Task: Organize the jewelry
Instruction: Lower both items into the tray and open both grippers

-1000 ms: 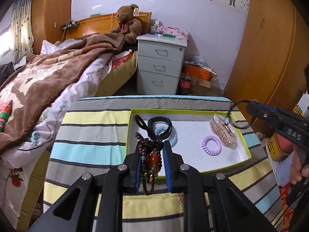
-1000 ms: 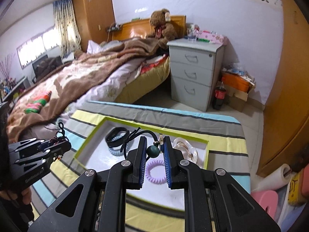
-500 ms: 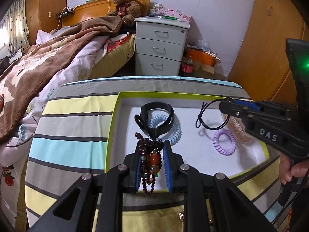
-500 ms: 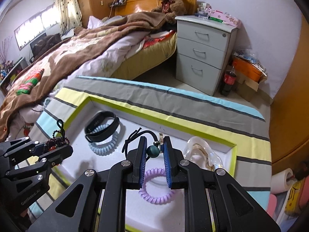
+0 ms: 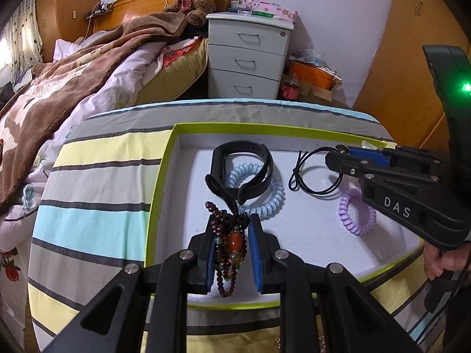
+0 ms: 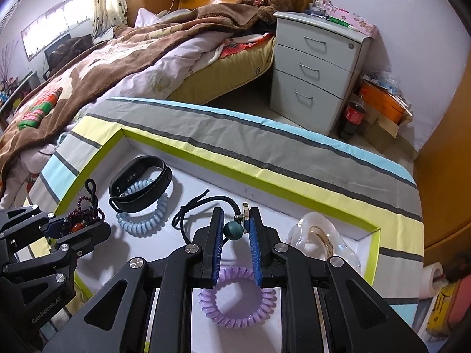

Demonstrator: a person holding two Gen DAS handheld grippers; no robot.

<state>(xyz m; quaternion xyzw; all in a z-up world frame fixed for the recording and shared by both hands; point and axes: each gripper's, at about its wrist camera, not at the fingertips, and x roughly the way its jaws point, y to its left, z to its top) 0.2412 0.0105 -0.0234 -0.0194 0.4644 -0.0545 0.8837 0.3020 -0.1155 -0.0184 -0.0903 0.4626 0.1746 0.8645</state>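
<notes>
You are looking at two bright, sharp pictures. Daylight is coming in through the window (image 6: 56, 26) at the far left, and it is glaring white there. The white tray (image 6: 265, 203) is glowing pale, and soft gray shadows are lying on it beside the things. A green light (image 5: 466, 87) is shining on the right hand-held gripper. The round lens is bending the room, and the corners are going black.
</notes>
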